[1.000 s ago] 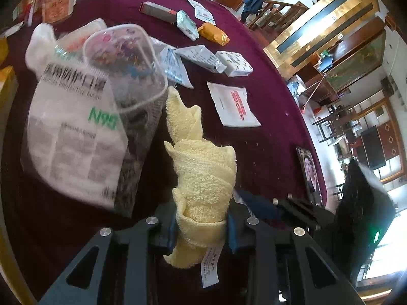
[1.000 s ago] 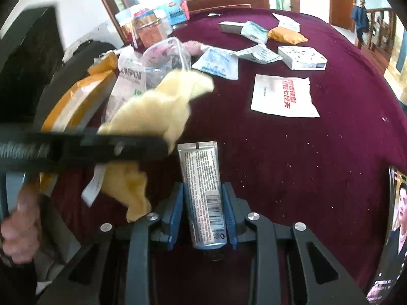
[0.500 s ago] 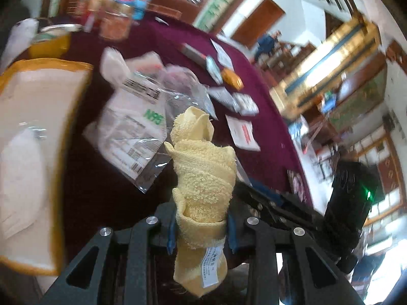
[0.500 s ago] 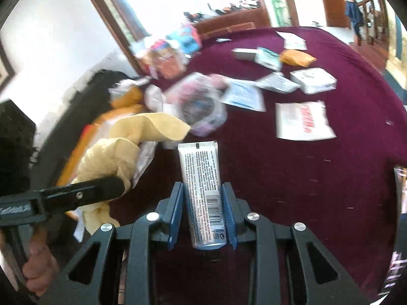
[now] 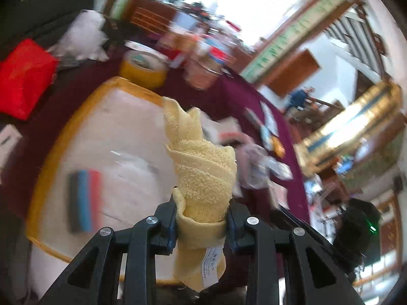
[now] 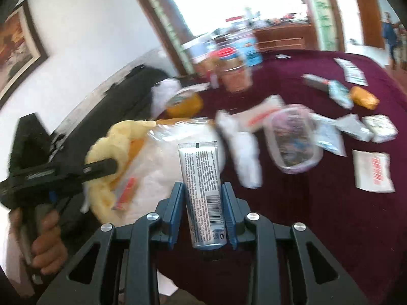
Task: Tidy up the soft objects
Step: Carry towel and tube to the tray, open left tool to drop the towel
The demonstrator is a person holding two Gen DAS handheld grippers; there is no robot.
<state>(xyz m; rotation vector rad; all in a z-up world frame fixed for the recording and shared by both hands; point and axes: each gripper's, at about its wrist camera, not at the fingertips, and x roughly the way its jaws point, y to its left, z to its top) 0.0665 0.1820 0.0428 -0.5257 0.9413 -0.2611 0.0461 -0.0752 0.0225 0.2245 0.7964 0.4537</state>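
the towel [image 5: 203,178] blocks the tray [image 5: 84,117] surface just beyond the left claw [image 5: 202,225]; its lower end hangs behind the claw frame. ahead of that claw, jars [image 5: 201,71] and packets [image 5: 269,132] smear with motion blur, labels unreadable. the tube [image 6: 203,193] has its cap end tucked behind the right claw [image 6: 203,214]. print on the tube is too small to read.

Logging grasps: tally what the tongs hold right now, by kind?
Yellow towel: 1, in the left tongs
Silver tube: 1, in the right tongs
Total: 2
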